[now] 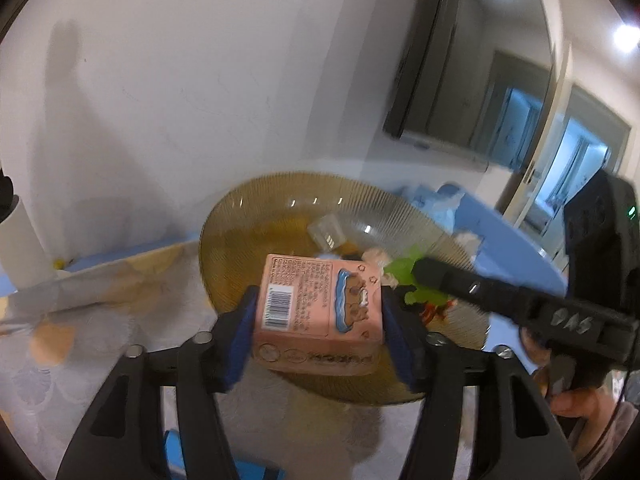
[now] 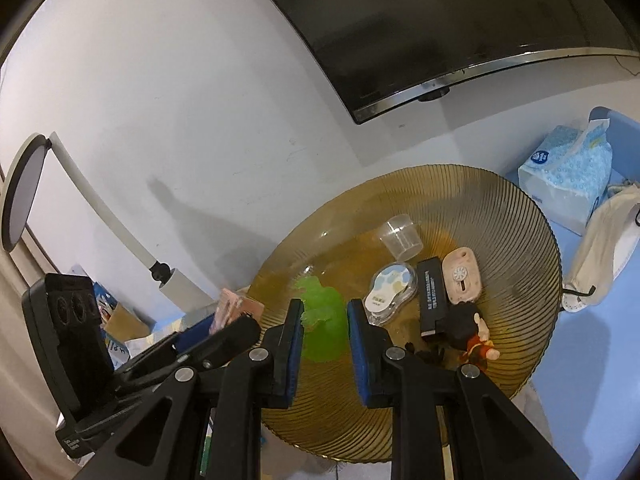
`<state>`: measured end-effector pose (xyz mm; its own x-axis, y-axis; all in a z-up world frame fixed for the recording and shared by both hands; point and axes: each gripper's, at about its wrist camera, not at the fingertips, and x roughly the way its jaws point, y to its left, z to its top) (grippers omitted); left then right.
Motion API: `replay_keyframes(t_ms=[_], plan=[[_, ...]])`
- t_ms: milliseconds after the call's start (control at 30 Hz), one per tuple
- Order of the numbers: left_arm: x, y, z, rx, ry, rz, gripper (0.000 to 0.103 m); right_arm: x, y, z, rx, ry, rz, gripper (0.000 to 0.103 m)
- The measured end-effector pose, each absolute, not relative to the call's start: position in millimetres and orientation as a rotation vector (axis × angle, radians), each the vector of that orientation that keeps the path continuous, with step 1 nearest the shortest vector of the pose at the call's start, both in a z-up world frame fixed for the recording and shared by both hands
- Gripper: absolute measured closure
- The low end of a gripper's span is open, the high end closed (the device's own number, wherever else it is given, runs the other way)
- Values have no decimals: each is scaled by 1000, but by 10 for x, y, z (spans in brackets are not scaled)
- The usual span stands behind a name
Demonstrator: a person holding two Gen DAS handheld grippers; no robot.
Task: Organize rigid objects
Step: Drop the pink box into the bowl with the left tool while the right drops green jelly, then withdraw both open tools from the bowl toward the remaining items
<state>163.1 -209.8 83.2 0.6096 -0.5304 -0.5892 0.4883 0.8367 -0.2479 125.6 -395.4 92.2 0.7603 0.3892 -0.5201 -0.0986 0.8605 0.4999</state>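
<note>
my left fingers point(image 1: 318, 332) bracket the pink box point(image 1: 316, 316) over the amber bowl's point(image 1: 248, 200) near rim, perhaps loosely; it could tip outside. my right fingers point(image 2: 322, 344) hang empty, slightly parted, above the green toy point(image 2: 324, 332).

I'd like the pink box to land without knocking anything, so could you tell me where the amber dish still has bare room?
Free: the amber dish's far-left floor, between the green toy and clear cup, and its wide ribbed rim. Crowded: the right-centre, where the white case, black bar, pink fan and figurine cluster.
</note>
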Motion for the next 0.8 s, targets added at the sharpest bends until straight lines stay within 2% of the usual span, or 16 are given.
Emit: replay_keyframes(t_ms=[33,67,100,133,800], plan=[[1648,-2099,809,-84,734,-641,12,1264,-3961,921,480,657,279,74],[1633,-2089,827,-102,733,-694,1,1271,-3974,914,503,659,289,42],[1622,-2080,850,-121,737,-716,1,1277,-3994,912,522,661,300,5],[1610,-2063,879,-128,734,-712,1,1261,-3999,924,544,640,333,0],[1508,-1265,1243,-114,713,-491,1,1041,-3650,1220,484,608,370,0]])
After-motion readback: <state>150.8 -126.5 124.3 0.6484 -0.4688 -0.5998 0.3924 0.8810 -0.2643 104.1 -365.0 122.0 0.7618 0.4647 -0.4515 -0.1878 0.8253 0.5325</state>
